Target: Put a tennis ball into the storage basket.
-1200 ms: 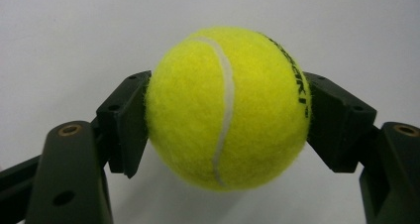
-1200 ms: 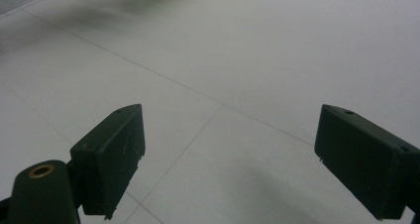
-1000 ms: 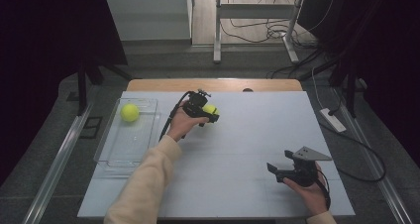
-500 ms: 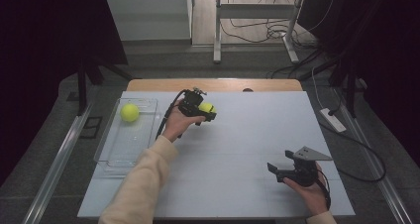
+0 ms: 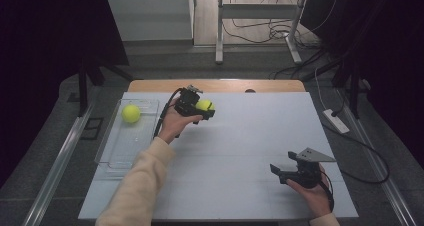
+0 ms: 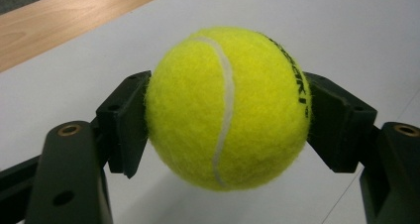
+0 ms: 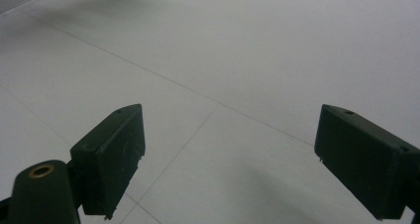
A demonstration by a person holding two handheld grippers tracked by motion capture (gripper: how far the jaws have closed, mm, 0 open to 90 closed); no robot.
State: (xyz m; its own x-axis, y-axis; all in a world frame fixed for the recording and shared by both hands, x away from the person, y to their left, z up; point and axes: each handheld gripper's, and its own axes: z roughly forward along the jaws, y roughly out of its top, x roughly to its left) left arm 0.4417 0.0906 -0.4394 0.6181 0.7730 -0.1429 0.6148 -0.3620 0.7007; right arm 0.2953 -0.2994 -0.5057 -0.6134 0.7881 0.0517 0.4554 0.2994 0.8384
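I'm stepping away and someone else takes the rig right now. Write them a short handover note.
Left tool: shut on a tennis ball, held clear of the white table, near its far edge.
Right tool: open, nothing between its jaws, low over the table's near right part.
Clear tray: at the table's left edge, with a second tennis ball in its far end.
Done: one ball in the tray, the other gripped.
Left, probably: carry the held ball to the tray and release it there.
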